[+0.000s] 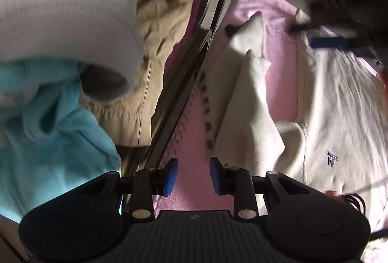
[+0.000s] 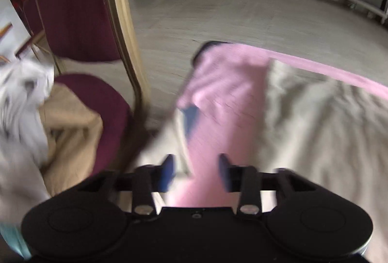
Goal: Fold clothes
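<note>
A cream sweatshirt (image 1: 339,103) with a small dark logo lies spread on a pink cloth (image 1: 281,83) that covers the table. One sleeve (image 1: 245,98) lies folded across the pink cloth. My left gripper (image 1: 194,175) hovers over the pink cloth near the sleeve's lower end, open, with nothing between its blue pads. In the blurred right wrist view my right gripper (image 2: 196,173) is open over the pink cloth (image 2: 225,103), with the cream sweatshirt (image 2: 315,122) on its right. The same gripper shows as a dark blur with a blue finger (image 1: 327,43) by the sweatshirt's far end.
Left of the table stands a maroon chair (image 2: 72,3) with a gold frame (image 2: 121,27). On it lie a tan garment (image 1: 150,64), a white knit (image 1: 63,8) and a light blue garment (image 1: 48,141). Beyond the table edge is pale floor (image 2: 242,15).
</note>
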Demonstrator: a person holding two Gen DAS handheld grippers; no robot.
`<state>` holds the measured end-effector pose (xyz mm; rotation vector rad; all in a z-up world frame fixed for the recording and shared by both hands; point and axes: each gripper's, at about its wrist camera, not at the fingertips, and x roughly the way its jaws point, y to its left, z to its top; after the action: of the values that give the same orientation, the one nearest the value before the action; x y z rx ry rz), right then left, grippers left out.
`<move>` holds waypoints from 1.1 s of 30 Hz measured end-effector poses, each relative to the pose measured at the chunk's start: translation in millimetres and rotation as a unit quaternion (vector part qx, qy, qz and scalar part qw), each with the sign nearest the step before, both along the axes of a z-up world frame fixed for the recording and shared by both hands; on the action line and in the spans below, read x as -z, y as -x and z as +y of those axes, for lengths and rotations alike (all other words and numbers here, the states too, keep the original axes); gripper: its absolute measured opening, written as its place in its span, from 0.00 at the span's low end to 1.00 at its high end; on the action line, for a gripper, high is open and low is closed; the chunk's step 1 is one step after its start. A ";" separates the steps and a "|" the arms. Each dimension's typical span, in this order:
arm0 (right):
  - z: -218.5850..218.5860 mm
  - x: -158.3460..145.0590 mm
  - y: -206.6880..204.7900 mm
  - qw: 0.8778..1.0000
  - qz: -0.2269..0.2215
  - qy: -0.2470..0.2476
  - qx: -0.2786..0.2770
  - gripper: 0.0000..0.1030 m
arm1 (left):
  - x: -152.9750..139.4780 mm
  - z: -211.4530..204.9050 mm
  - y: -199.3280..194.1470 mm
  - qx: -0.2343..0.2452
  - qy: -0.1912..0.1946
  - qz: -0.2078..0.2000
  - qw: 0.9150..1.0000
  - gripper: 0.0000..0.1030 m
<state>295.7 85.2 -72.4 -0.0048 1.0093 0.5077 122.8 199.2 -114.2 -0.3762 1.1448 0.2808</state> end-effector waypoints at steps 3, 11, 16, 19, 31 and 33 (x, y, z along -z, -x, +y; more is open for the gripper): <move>20.5 12.7 -26.1 0.999 0.011 -0.025 0.019 0.60 | 1.5 5.5 -1.4 -0.018 0.005 0.002 1.000 0.30; 15.3 26.8 -26.6 0.996 0.046 -0.057 0.059 0.05 | -8.5 3.8 2.6 -0.006 0.014 -0.036 0.999 0.31; -49.8 -25.6 17.1 0.995 0.038 -0.085 0.046 0.05 | -24.5 0.8 12.3 0.021 0.041 -0.094 0.994 0.31; -105.7 -37.0 43.9 0.992 0.055 -0.094 0.066 0.05 | -30.7 -5.9 14.0 0.047 0.052 -0.115 0.991 0.31; -259.6 -21.6 127.9 0.981 0.079 -0.076 0.157 0.32 | -45.9 -71.2 0.5 0.172 0.004 -0.153 0.973 0.25; -276.8 -30.0 134.9 0.979 0.067 -0.110 0.157 0.32 | -54.2 -84.0 -15.8 0.192 0.015 -0.153 0.969 0.18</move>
<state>160.8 -191.5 -42.4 0.3860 1.0575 0.3304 138.6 115.2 -59.9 -0.2075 0.8946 -0.1313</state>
